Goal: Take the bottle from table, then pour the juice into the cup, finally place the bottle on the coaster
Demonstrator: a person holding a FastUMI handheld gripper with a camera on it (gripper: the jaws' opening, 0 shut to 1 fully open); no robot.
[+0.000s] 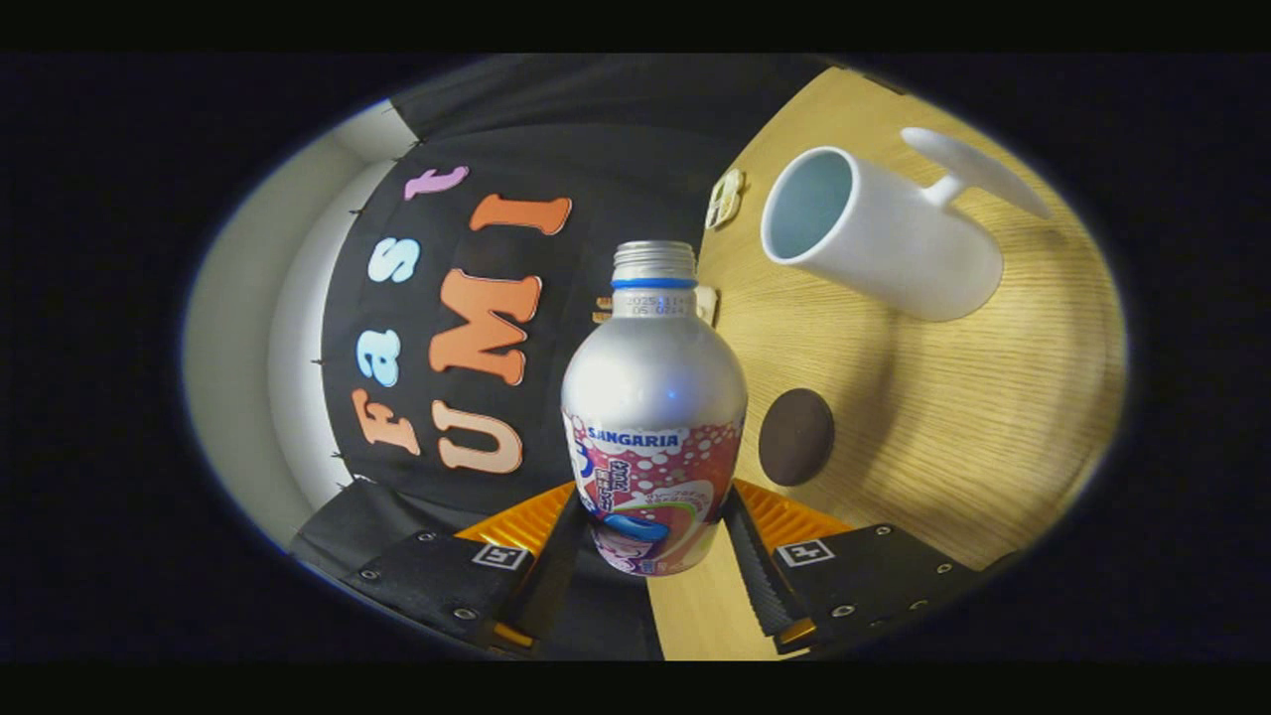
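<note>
1. Gripper [650,556] fingers clamp the lower body of the bottle [653,397] from both sides, closed only to its width.
2. Bottle: silver metal, uncapped threaded neck with a blue ring, pink-and-white printed label; it stands straight between the fingers while the wooden table [953,437] appears steeply tilted, so the gripper is rolled sideways.
3. Just beyond, a round dark coaster [796,437] lies flat on the table.
4. Farther off stands a white cup [879,238], handle pointing away from the bottle.

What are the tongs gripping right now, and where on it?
The tongs are shut on the silver metal bottle, both fingers pressing its labelled lower body.
</note>
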